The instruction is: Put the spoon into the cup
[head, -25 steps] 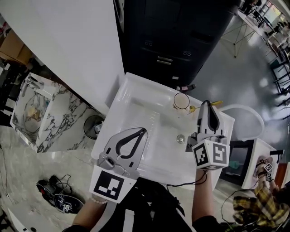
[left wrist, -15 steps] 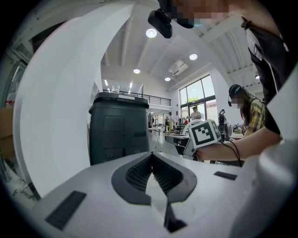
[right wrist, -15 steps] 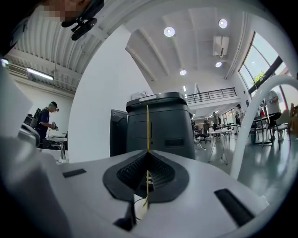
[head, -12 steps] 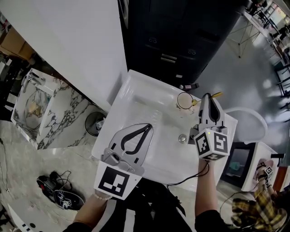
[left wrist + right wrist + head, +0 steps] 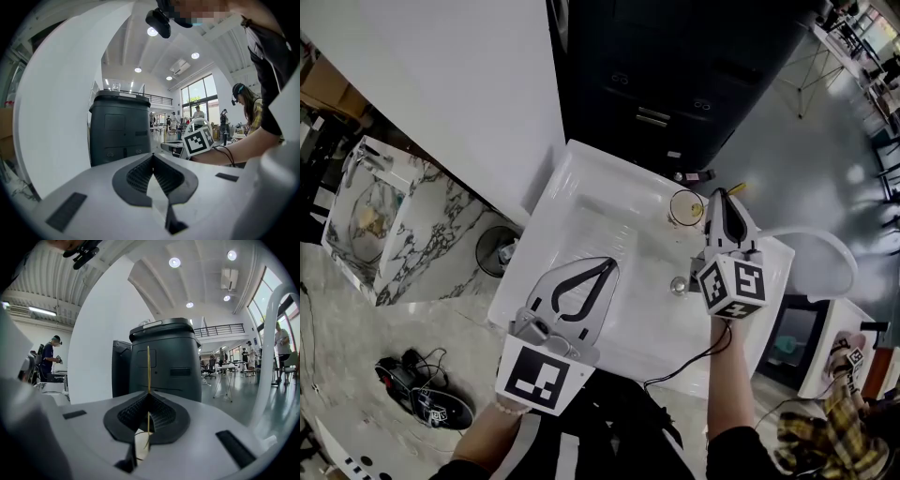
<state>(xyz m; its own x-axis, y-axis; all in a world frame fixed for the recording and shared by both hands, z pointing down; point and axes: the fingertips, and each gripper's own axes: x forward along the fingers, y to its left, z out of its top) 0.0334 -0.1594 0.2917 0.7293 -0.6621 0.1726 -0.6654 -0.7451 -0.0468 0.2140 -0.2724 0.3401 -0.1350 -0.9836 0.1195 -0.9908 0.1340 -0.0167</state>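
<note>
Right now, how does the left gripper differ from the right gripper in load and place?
The left gripper is shut on nothing; the right gripper is shut on the thin yellow spoon. In the head view the left gripper is over the middle of the white basin, the right gripper beside the glass cup at its far edge. Both have their jaws together.

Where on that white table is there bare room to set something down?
The white table lies bare left of the cup, out to its left rim. Crowded: the far right corner, where the right gripper holds the spoon by the cup.
</note>
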